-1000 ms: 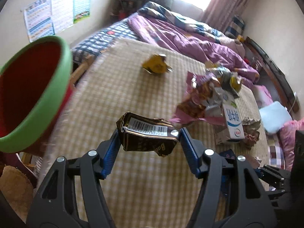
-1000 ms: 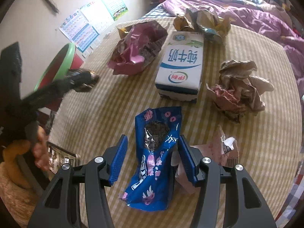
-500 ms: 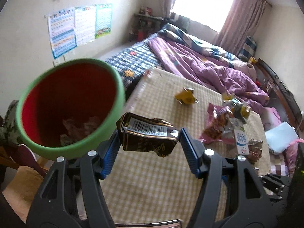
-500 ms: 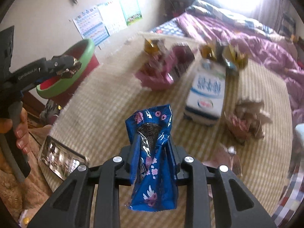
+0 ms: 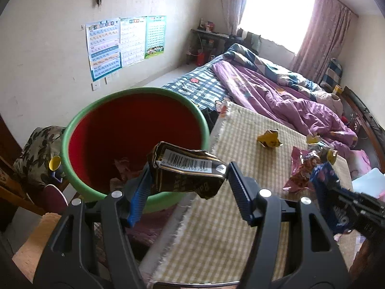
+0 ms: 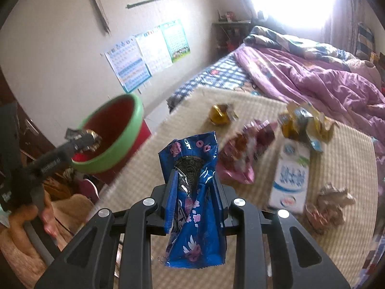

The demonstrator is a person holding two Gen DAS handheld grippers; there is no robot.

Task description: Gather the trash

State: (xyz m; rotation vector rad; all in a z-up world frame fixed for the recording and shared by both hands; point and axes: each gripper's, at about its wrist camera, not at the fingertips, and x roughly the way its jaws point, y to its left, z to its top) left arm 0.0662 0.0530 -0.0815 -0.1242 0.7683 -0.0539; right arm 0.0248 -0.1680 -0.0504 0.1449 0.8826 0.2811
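Observation:
My left gripper [image 5: 187, 180] is shut on a crumpled brown carton [image 5: 185, 171] with a barcode, held over the near rim of the red bin with a green rim [image 5: 79, 120]; crumpled trash lies in the bin. My right gripper [image 6: 193, 187] is shut on a blue Oreo wrapper [image 6: 192, 192], lifted above the table; it also shows in the left wrist view [image 5: 324, 187]. The left gripper with the carton shows in the right wrist view [image 6: 81, 139] over the bin [image 6: 115, 144].
On the checked tablecloth [image 6: 264, 216] lie a white milk carton [image 6: 291, 175], a pink wrapper [image 6: 243, 154], a yellow wrapper [image 6: 221, 114], torn yellow packaging [image 6: 303, 120] and crumpled paper [image 6: 329, 207]. A bed with a purple quilt [image 5: 276, 96] stands behind. A chair [image 5: 36, 149] is beside the bin.
My left gripper carried the brown carton left from over the table to over the bin. My right gripper shut on the blue wrapper and lifted it off the table.

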